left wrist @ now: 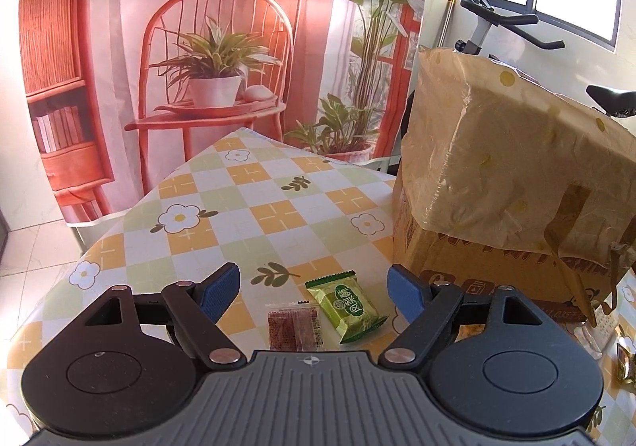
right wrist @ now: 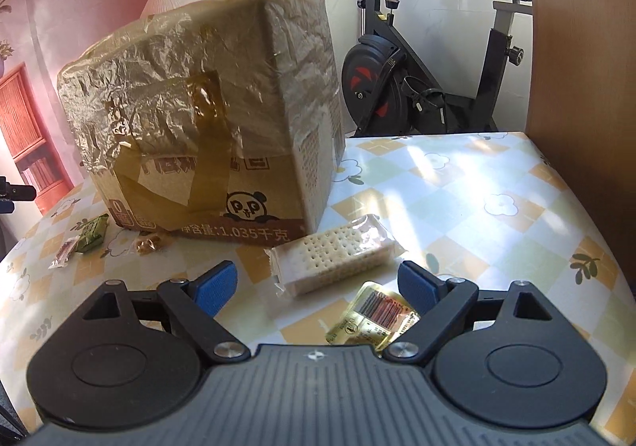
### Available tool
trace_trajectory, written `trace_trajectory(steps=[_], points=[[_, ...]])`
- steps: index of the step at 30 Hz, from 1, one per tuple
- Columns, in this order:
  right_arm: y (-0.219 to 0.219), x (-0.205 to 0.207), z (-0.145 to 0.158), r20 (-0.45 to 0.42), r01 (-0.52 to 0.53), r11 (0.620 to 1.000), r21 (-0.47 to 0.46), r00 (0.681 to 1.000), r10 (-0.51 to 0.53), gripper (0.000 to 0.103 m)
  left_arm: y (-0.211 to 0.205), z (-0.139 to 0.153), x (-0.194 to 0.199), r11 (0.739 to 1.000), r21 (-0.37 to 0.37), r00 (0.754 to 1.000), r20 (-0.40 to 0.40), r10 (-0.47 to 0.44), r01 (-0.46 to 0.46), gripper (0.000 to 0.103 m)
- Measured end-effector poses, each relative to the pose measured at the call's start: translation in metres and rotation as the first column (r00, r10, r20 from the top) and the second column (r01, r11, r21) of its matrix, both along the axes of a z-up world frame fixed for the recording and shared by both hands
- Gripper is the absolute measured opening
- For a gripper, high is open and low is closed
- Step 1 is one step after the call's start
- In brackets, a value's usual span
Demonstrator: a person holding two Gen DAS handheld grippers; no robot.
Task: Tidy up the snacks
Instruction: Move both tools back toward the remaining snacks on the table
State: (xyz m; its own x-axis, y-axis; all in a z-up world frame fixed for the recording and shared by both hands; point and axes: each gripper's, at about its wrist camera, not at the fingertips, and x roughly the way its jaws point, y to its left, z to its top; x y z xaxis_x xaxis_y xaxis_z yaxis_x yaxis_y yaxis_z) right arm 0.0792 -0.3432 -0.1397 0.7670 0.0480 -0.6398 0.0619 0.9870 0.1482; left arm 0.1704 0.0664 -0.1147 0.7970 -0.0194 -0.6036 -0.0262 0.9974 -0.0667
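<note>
Snacks lie scattered on the checked tabletop (right wrist: 457, 183) around one taped cardboard box (right wrist: 222, 120), and I count five of them across my two views. Through the left camera I see two: one green packet (left wrist: 345, 306) and one small dark red packet (left wrist: 293, 326) just beside it at its 9 o'clock, the two nearly touching. My left hand-held gripper (left wrist: 316, 293) hovers over them with its jaws spread wide and nothing between the blue pads; both packets sit in the gap as seen from above, the green one nearer the pad at 3 o'clock. The box, with its wrinkled plastic wrap (left wrist: 512, 152), stands at 2 o'clock from that gripper.

Through the right camera I count one pack of crackers (right wrist: 334, 259) in clear wrap and one yellow packet (right wrist: 373, 320) with a barcode, just beside the crackers at their 5 o'clock. My right hand-held gripper (right wrist: 318, 293) is also wide open and holds nothing; the crackers lie ahead between the two pads, and the yellow packet lies close against the pad at 3 o'clock, whether touching I cannot tell. At 10 o'clock, by the foot of the box, I see one amber candy (right wrist: 149, 243), with the green and red packets again beyond it. One exercise bike (right wrist: 417, 80) stands behind the tabletop at 1 o'clock.
</note>
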Motion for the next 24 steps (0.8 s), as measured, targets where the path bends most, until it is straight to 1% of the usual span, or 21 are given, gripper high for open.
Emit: trace_trajectory(steps=[9, 14, 19, 21, 24], points=[[-0.011, -0.009, -0.015, -0.079, 0.034, 0.997, -0.068, 0.996, -0.039, 0.088, -0.002, -0.007, 0.002, 1.0, -0.013, 0.999, -0.023, -0.023, 0.023, 0.083], [-0.026, -0.011, -0.025, -0.115, 0.075, 0.993, -0.087, 0.99, -0.084, 0.088, -0.005, -0.017, 0.003, 0.999, -0.025, 0.998, -0.052, -0.023, 0.021, 0.083], [-0.035, -0.007, -0.033, -0.163, 0.11, 0.994, -0.03, 0.98, -0.113, 0.088, -0.008, -0.016, 0.001, 0.999, -0.02, 0.998, -0.047, -0.035, 0.035, 0.083], [-0.034, -0.007, -0.034, -0.161, 0.122, 0.992, -0.018, 0.979, -0.123, 0.088, -0.008, -0.016, 0.0, 0.999, -0.02, 0.998, -0.047, -0.036, 0.036, 0.083], [-0.029, -0.008, -0.033, -0.168, 0.128, 0.991, 0.037, 0.978, -0.12, 0.089, -0.006, -0.016, 0.001, 0.999, -0.024, 0.998, -0.047, -0.034, 0.032, 0.083]])
